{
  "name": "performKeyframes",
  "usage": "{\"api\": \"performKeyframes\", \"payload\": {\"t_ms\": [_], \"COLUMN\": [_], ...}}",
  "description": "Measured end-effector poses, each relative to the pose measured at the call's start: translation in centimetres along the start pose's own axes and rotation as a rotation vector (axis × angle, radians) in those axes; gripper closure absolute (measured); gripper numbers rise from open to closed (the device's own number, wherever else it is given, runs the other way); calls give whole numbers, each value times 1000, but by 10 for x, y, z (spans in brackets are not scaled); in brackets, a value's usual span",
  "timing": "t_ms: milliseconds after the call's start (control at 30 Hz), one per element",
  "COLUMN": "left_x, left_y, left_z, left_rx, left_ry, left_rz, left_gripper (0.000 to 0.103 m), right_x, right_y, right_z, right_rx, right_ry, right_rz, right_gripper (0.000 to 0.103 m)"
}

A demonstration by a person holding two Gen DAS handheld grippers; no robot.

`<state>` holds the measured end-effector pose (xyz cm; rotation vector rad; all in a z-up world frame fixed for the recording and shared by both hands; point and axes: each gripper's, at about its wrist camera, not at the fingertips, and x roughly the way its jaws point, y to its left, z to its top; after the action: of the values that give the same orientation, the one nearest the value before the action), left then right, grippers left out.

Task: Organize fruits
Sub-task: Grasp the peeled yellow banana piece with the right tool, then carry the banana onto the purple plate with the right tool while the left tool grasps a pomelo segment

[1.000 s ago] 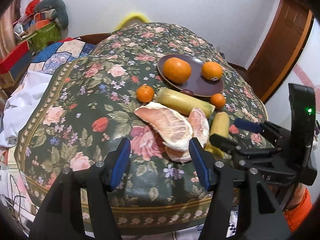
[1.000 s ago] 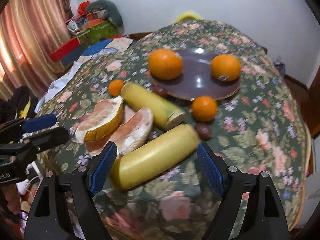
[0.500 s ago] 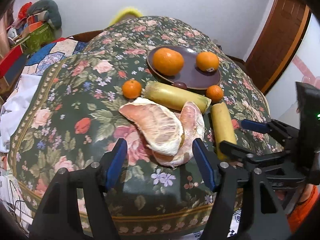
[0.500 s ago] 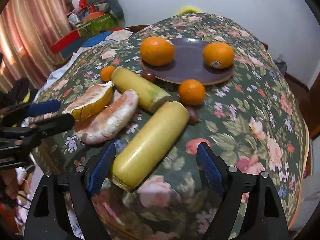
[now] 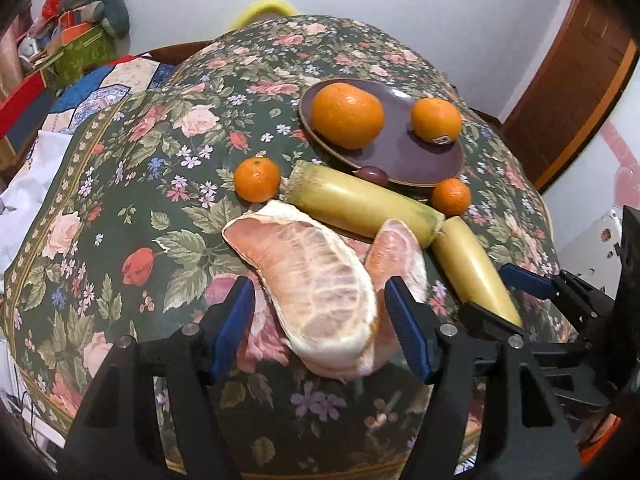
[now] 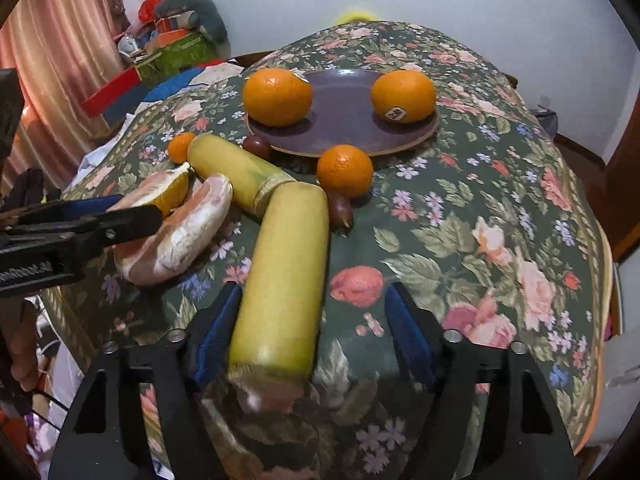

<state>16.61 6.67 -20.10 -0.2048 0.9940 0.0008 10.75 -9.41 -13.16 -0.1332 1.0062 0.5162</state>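
A brown plate (image 5: 404,160) holds two oranges (image 5: 347,115) (image 5: 436,120). Two peeled pomelo wedges (image 5: 316,280) (image 5: 396,252) lie at the table's near side. My left gripper (image 5: 320,320) is open, its fingers on either side of the big wedge's near end. Two yellow sugarcane pieces (image 5: 360,204) (image 6: 284,276) lie beside them. My right gripper (image 6: 312,320) is open around the near cane's end. Small mandarins (image 5: 257,179) (image 6: 345,169) and dark small fruits (image 6: 341,213) lie near the plate.
A floral cloth (image 6: 500,208) covers the round table. Boxes and bedding (image 5: 60,52) lie at the left. A wooden door (image 5: 576,80) stands at the right. Each gripper shows in the other's view: the right one (image 5: 532,300), the left one (image 6: 80,224).
Both grippers have moved forward and lower: the left now straddles the big pomelo wedge, the right straddles the near cane piece. The fruits have not moved.
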Motion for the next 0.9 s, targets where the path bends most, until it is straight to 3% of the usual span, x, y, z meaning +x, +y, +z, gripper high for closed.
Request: {"api": "performKeyframes", "payload": {"t_ms": [167,367,600,900], "left_x": [8,18,28,17], "left_y": [12,11,6,12], "left_z": [2,6,8,4], "left_rx": [-52,-40,13,4], "left_ry": [-16,-26,-44,-43], "left_rz": [15,59,105,72], "left_gripper": [34,35,38,50], "right_x": [5,9,10,0], "right_y": [3,3,2,-3], "right_z": [5,8,9,8], "right_rx": [1,20,29,48], "right_ry": [-11,-21,-31,-50], "right_rz": [30,74,99,97], "right_gripper": [54,62,65,67]}}
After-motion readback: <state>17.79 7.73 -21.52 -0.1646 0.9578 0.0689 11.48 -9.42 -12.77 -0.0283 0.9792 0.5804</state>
